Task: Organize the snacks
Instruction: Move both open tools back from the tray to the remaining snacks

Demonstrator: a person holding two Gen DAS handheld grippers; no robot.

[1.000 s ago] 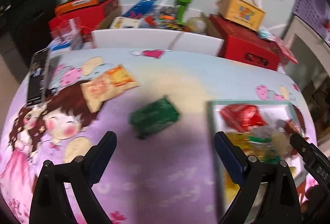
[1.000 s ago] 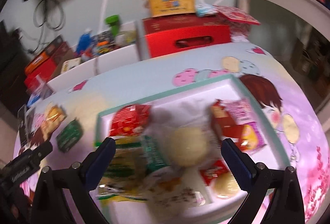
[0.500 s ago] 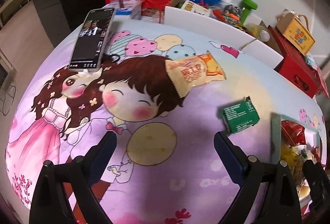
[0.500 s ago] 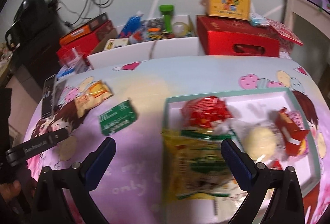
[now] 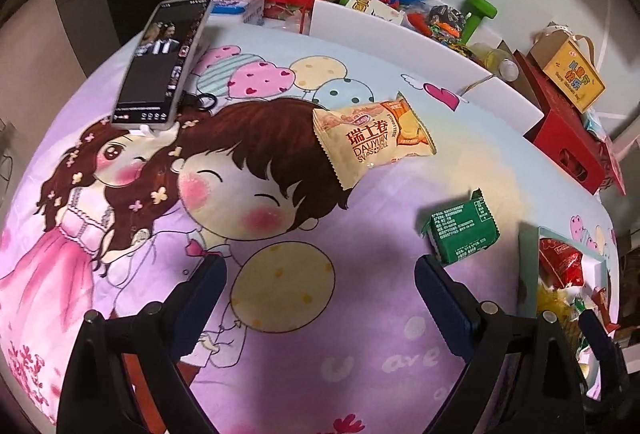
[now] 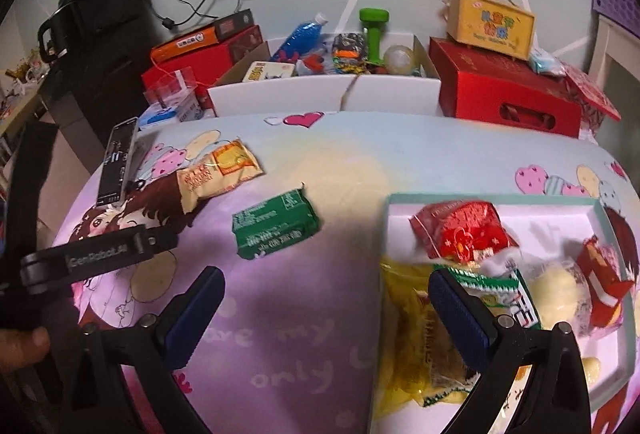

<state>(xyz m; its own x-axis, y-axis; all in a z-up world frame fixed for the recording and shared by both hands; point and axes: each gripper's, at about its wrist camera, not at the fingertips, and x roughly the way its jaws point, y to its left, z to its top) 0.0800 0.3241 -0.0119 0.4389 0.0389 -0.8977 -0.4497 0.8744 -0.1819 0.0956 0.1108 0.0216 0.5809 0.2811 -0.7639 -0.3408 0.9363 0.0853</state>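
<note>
Reaching with my left hand-held gripper [image 5: 320, 294], wide and empty; green packet [image 5: 462, 230] may slide off the pad.

A home: a cartoon cloth [image 5: 280, 374] covers the desk, with gift boxes [image 6: 508, 94] and toys [image 6: 374, 30] behind.

"DALIYUAN SWISS ROLL" on beige packet [image 5: 372, 140]

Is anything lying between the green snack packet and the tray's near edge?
No. In the right wrist view, only bare purple cloth separates the green packet from the tray rim. The left wrist view shows the same gap.
</note>
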